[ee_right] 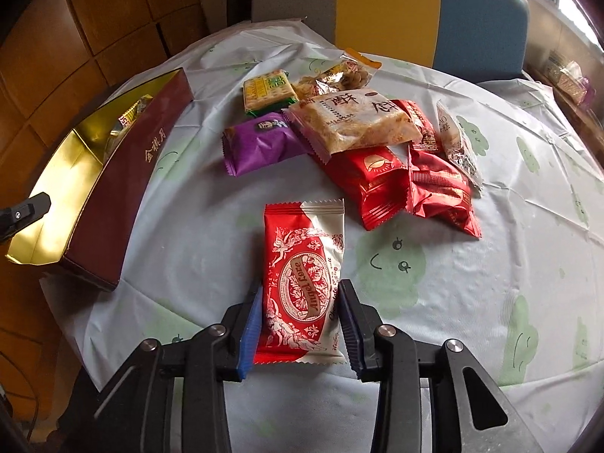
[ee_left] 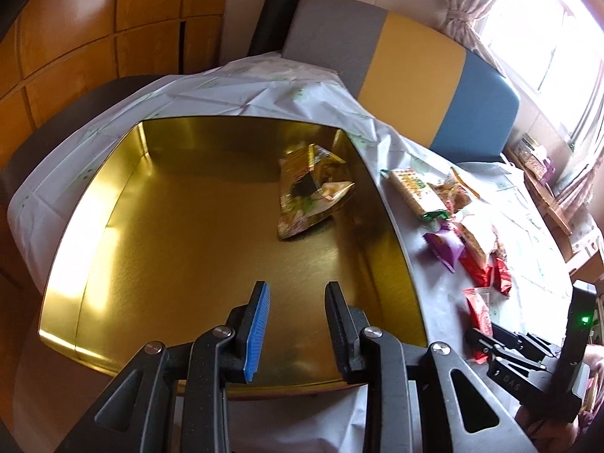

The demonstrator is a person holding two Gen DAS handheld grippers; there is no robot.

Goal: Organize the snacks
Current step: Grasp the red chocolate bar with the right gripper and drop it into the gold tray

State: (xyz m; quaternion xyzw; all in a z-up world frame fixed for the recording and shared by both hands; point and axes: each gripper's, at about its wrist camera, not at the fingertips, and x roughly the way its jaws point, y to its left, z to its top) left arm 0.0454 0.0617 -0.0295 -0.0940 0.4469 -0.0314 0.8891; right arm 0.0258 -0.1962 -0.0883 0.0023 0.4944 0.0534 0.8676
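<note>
My right gripper [ee_right: 302, 287] is shut on a red and white snack packet [ee_right: 302, 264] that lies flat on the tablecloth, one pad on each long side. Beyond it lies a pile of snacks: a purple packet [ee_right: 260, 143], a clear pastry packet [ee_right: 355, 120], two red packets [ee_right: 373, 185] and a yellow-green cracker pack [ee_right: 268, 90]. To the left stands an open box [ee_right: 124, 188], maroon outside and gold inside. My left gripper [ee_left: 297, 288] hangs open above the box's gold floor [ee_left: 181, 249] near the front wall, with nothing between its fingers. One gold snack packet [ee_left: 309, 192] lies in the box's far right corner.
A pale tablecloth [ee_right: 472, 302] with green prints covers the round table. A chair back [ee_left: 415, 75] in grey, yellow and blue stands behind it. Wooden panels [ee_left: 94, 37] fill the left. A window with curtains [ee_left: 528, 19] is at the far right.
</note>
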